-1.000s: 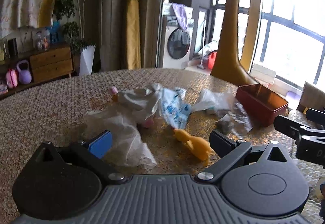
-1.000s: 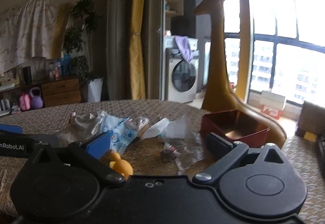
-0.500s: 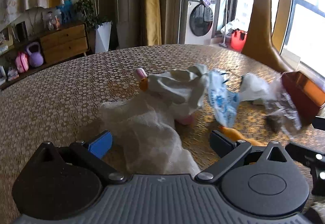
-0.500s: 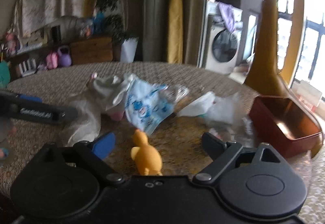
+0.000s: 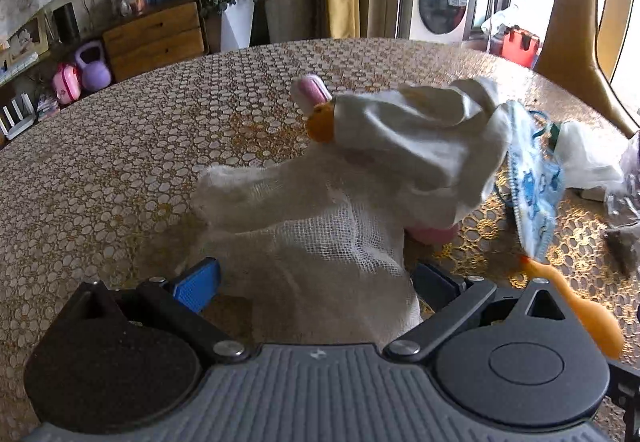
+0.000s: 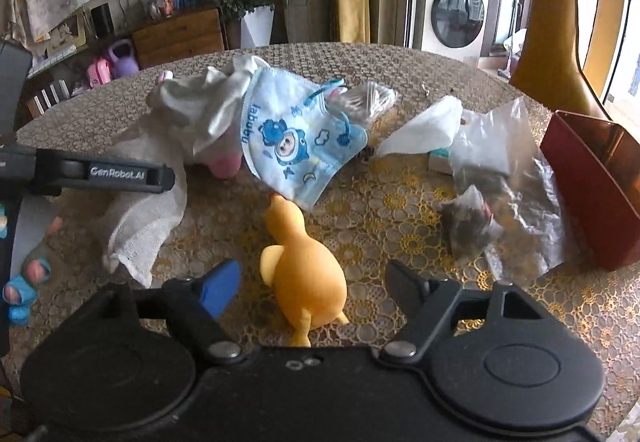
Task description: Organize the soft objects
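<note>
Both tools: since a second ago each has dropped from a view of the far room to a steep look at the pile on the surface; this is judged a double approach, nothing lifted yet.
Right tool: its jaws have just been closing, yet they stand apart with gaps on both sides of the yellow duck toy, which lies between them on the lace cloth; no pad presses it.
Left tool: jaws apart, straddling the near end of the white gauze cloth, which was farther ahead a second ago; contact with the pads cannot be told.
Other soft things: the blue printed face mask lies just beyond the duck, leaning on the white fabric bundle.
Red bin: at the right edge of the surface, well apart from the duck; likely the destination.
Meaning: both grasps look imminent, so the sorting is judged barely begun.
</note>
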{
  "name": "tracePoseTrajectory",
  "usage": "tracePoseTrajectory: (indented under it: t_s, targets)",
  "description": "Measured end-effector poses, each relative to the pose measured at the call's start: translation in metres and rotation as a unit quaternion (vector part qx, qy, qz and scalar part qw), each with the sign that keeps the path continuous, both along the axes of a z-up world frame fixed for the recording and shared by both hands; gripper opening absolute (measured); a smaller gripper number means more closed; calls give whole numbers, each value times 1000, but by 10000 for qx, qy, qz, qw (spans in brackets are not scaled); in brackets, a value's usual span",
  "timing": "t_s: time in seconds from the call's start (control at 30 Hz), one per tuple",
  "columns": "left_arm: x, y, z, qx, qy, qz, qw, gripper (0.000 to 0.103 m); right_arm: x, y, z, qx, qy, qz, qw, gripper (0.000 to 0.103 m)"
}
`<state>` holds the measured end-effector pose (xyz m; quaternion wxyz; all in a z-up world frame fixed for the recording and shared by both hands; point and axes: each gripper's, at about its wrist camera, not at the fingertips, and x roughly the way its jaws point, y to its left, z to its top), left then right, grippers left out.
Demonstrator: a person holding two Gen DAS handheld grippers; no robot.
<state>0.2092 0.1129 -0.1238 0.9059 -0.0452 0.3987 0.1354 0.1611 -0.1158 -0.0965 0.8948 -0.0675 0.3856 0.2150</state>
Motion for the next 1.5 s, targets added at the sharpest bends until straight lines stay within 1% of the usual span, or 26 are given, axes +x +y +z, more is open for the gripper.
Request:
tracePoseTrajectory:
  t_s: [0.17,0.2,0.27,0.33,0.37,0.4,0.43,0.47,0.53,0.57,0.6,0.63,0.7,0.73,0.8,0.9,1.0,1.13,1.23,1.3,1.33,1.43,1.5]
  targets:
    - [7,4,-12,34,94,40,9999,102,7,5,-8,-103,65,-12,9999,73]
    - [8,5,-13,54,110,64,9999,100,7,6,-9,-108,74,-4,9999,72]
    - [8,6,-16,38,153,97,9998,93,6,8,-10,-151,63,20,9999,70]
    - [8,10,-16,-3,209,150,9997,81,5,10,-12,-237,30,32,9997,66]
    - [8,12,-17,-24,210,173,9996,77,5,11,-12,-247,23,40,9997,63]
    - [6,13,-17,-43,212,191,9996,71,5,12,-13,-252,11,41,9997,60]
    - [5,13,-17,-53,210,208,9995,68,5,12,-13,-266,-4,41,9996,58]
    - [3,14,-16,-55,199,229,9995,63,4,12,-13,-282,-18,45,9996,54]
    - [0,16,-14,-34,183,279,9994,49,2,13,-12,-298,-70,39,9995,50]
    - [-2,17,-13,-40,170,291,9994,45,1,12,-11,-289,-101,30,9995,45]
    - [-4,19,-11,-46,159,300,9994,39,0,12,-10,-267,-130,28,9996,42]
    - [-6,19,-9,-39,136,319,9994,35,-1,11,-8,-255,-162,19,9995,41]
    - [-10,20,-6,3,88,352,9993,32,-3,10,-6,-220,-221,2,9995,34]
    - [-12,19,-4,14,77,358,9993,30,-4,9,-5,-195,-236,-8,9995,33]
    - [-14,18,0,48,70,382,9992,26,-4,7,-4,-133,-231,-14,9996,27]
    - [-22,16,10,72,-14,401,9992,25,-6,4,-2,-54,-240,-11,9997,24]
    - [-31,14,22,118,-104,375,9992,25,-11,0,4,38,-304,0,9995,22]
    - [-43,13,36,10,-180,290,9994,25,-17,-9,13,216,-337,-32,9992,21]
    - [-53,9,49,-2,-298,145,9995,25,-24,-18,23,410,-382,-65,9984,21]
    - [-59,2,56,71,-401,0,9992,23,-28,-25,31,534,-451,-84,9975,21]
    - [-61,-2,60,140,-422,-64,9990,19,-30,-29,35,597,-483,-96,9970,21]
    - [-64,-10,62,315,-414,-216,9984,19,-34,-41,45,746,-551,-139,9956,21]
    - [-65,-9,59,131,-366,-306,9988,19,-35,-47,48,771,-577,-170,9952,21]
